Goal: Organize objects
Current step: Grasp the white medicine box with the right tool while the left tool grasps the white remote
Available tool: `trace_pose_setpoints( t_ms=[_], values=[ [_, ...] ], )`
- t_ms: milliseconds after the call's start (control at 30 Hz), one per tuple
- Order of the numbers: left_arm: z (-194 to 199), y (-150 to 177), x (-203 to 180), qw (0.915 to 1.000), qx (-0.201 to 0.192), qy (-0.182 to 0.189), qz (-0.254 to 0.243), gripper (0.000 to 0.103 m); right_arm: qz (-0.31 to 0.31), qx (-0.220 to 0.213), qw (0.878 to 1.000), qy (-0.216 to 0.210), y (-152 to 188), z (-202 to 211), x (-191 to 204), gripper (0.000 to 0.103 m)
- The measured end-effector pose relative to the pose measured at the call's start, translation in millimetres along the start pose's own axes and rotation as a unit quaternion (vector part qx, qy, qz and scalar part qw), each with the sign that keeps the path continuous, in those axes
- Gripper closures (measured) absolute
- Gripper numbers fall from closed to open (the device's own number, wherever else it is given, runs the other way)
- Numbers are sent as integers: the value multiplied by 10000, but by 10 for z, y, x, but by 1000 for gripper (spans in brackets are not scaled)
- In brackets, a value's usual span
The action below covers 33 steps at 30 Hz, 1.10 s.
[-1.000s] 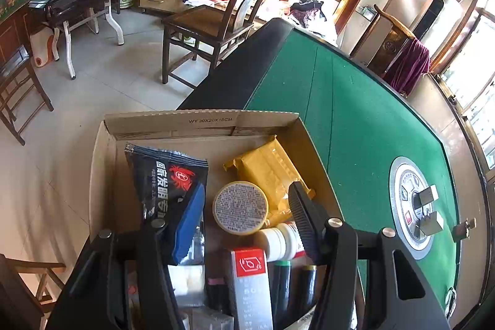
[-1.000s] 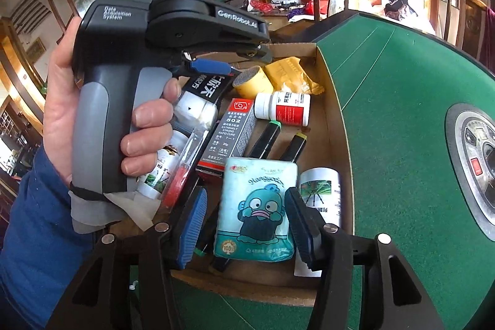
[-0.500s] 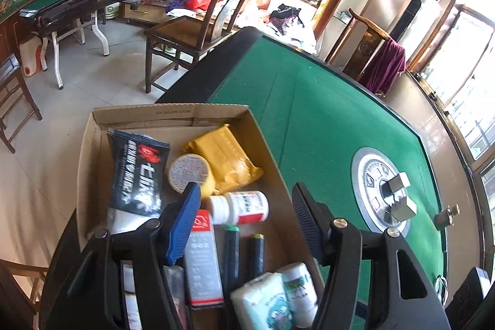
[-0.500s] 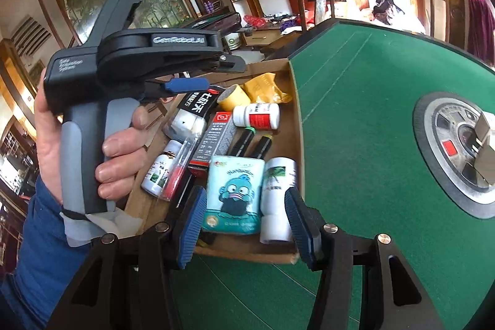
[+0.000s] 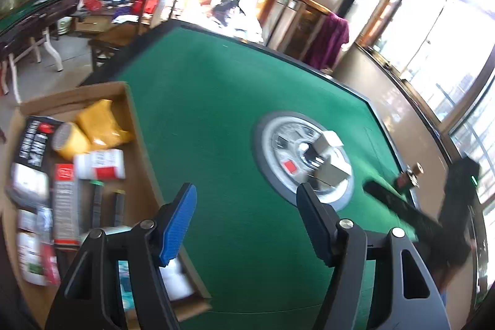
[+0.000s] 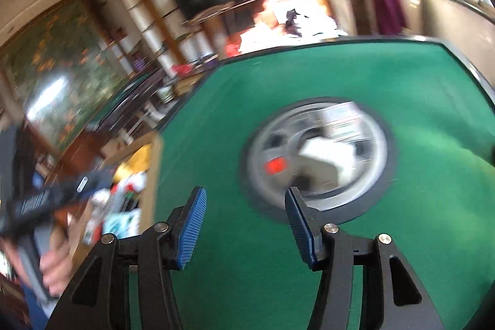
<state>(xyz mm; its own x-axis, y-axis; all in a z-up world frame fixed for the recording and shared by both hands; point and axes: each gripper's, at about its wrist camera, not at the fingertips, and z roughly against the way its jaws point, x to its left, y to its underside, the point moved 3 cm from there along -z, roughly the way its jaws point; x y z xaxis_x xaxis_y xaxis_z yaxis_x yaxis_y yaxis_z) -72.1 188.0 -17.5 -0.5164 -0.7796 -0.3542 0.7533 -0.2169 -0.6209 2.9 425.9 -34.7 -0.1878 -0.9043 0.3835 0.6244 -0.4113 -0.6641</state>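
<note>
Left wrist view: cardboard box (image 5: pixel 136 126) at the left edge of the green desk (image 5: pixel 216 119), packed with small goods.
Box contents: yellow packet (image 5: pixel 99 126), white bottle with red label (image 5: pixel 100 164), red-and-grey carton (image 5: pixel 65 206), two dark markers (image 5: pixel 106 206), black sachet (image 5: pixel 32 138); lower items too blurred to name.
Left gripper (image 5: pixel 247 221): jaws opening, about half wide, nothing between the pads, only bare felt below.
Right wrist view: strongly blurred; same box (image 6: pixel 154 175) at the left, round centre panel (image 6: pixel 318 156) of the desk ahead.
Right gripper (image 6: pixel 246 226): jaws opening, about half wide, empty, over the felt.
Other hand: person's hand (image 6: pixel 52 265) on the handle of the left tool, at the left border.
Progress: probably near the end; every small item in sight lies inside the box, none loose on the felt.
Left to do: unclear; perhaps only a check of the far side, where a dark object (image 5: pixel 405 175) stands at the desk edge, too small to identify.
</note>
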Motion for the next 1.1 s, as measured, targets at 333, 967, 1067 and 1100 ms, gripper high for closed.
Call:
trace_pose_setpoints(
  t_ms=[333, 967, 1067, 1100],
  values=[
    [-662, 178, -415, 9996, 246, 32, -133, 37, -877, 249, 9958, -61, -353, -615, -716, 40],
    [-830, 228, -461, 9983, 433, -203, -319, 37, -847, 104, 9943, -636, -208, -206, -598, 40],
    [-921, 155, -712, 9966, 498, -354, -550, 37, -1224, -110, 9918, -364, -242, -98, -811, 40],
    [-964, 118, -785, 9958, 519, -454, -603, 37, -1276, -170, 9912, -299, -249, -58, -851, 40]
  ],
)
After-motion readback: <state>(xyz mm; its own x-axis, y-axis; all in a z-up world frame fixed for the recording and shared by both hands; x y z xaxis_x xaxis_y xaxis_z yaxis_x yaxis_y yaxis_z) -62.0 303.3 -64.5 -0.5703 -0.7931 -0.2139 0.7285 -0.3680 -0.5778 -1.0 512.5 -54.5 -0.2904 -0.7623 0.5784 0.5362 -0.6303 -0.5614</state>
